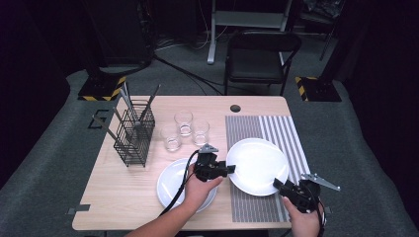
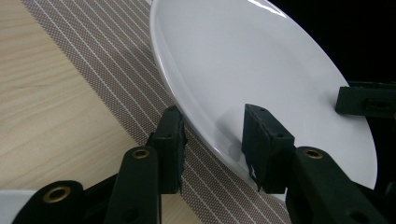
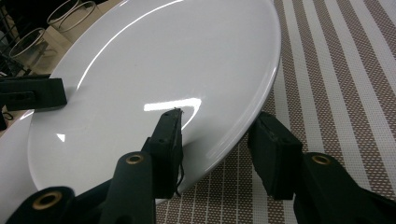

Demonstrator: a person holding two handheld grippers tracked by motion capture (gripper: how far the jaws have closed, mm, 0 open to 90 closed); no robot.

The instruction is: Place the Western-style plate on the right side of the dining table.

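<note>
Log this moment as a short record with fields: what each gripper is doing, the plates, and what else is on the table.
work in hand: white plate on the striped placemat, a gripper at each side
left gripper: jaws open astride the plate's left rim, one above, one below
right gripper: jaws open astride the plate's near right rim
grip: neither pair of jaws looks closed on the rim
second plate: on bare wood, under the left hand
glasses: three, clear, upright, behind the plates
wire caddy: far left, holding cutlery
</note>
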